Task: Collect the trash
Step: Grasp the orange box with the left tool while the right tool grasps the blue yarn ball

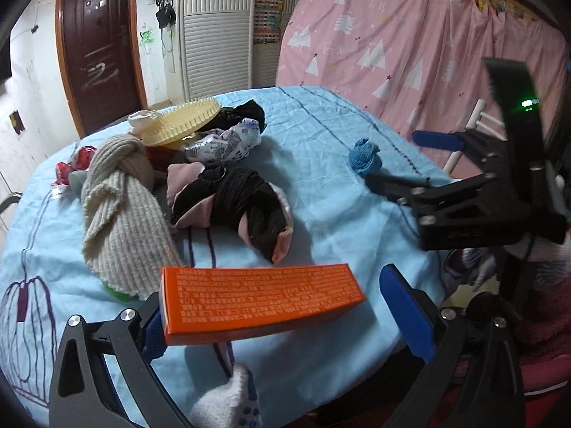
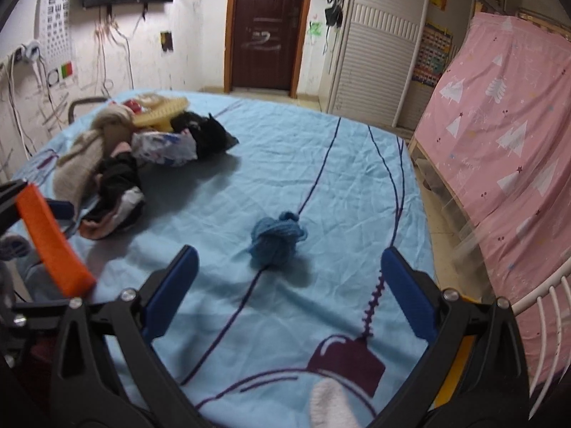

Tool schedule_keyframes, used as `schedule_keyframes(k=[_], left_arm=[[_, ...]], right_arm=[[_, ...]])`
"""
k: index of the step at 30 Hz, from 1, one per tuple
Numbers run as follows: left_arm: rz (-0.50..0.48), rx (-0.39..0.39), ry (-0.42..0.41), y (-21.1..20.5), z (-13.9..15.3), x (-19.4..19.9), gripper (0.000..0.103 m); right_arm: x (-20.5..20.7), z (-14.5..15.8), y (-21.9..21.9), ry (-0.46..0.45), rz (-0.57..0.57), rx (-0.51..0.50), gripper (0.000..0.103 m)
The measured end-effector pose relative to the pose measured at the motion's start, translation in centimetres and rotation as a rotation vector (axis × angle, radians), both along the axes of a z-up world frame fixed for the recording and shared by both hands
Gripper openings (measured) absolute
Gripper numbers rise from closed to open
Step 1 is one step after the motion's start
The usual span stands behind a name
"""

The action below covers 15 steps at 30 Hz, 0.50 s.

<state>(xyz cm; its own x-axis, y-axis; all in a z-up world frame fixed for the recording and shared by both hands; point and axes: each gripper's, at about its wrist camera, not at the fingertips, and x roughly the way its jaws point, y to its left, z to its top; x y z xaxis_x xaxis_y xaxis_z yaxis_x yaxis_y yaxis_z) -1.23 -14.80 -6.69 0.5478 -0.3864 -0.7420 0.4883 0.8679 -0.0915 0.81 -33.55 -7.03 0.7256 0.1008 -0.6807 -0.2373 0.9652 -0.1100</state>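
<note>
An orange carton lies across my left gripper, touching the left pad; the right pad stands apart from it, so the jaws are open. The carton also shows at the left edge of the right wrist view. My right gripper is open and empty above the blue sheet, just short of a blue yarn ball, which also shows in the left wrist view. A crumpled printed wrapper lies in the pile beyond.
A pile on the blue-sheeted table holds a beige knit cloth, a black and pink garment, a yellow comb-like disc and red wrappers. A pink curtain hangs at the right.
</note>
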Motion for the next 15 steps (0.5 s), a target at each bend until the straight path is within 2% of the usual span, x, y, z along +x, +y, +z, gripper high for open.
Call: schedule_keyframes(k=[5, 6, 8, 10, 12, 13, 15], left_arm=[[-0.019, -0.047, 0.02, -0.1, 0.0, 0.7, 0.093], [-0.025, -0.064, 0.031, -0.1, 0.0, 0.7, 0.093], [-0.033, -0.086, 0.042, -0.1, -0.2, 0.8, 0.093], [-0.034, -0.103, 0.048, -0.1, -0.2, 0.9, 0.085], [-0.031, -0.122, 0.058, 0.1, -0.2, 1.1, 0.077], [-0.029, -0.129, 0.061, 0.0, -0.3, 1.2, 0.077], [-0.027, -0.143, 0.063, 0.0, -0.4, 1.4, 0.076]], right_arm=[[1.2, -0.3, 0.7, 0.042, 0.007, -0.031, 0.096], [1.4, -0.4, 0.7, 0.051, 0.009, -0.035, 0.087], [1.8, -0.8, 0.7, 0.075, 0.009, -0.035, 0.076], [2.0, -0.9, 0.3, 0.089, 0.008, -0.011, 0.071], [2.2, -0.9, 0.1, 0.093, 0.007, 0.007, 0.06], [2.2, -1.0, 0.0, 0.096, 0.009, 0.017, 0.057], [2.2, -1.0, -0.1, 0.097, 0.014, 0.036, 0.039]])
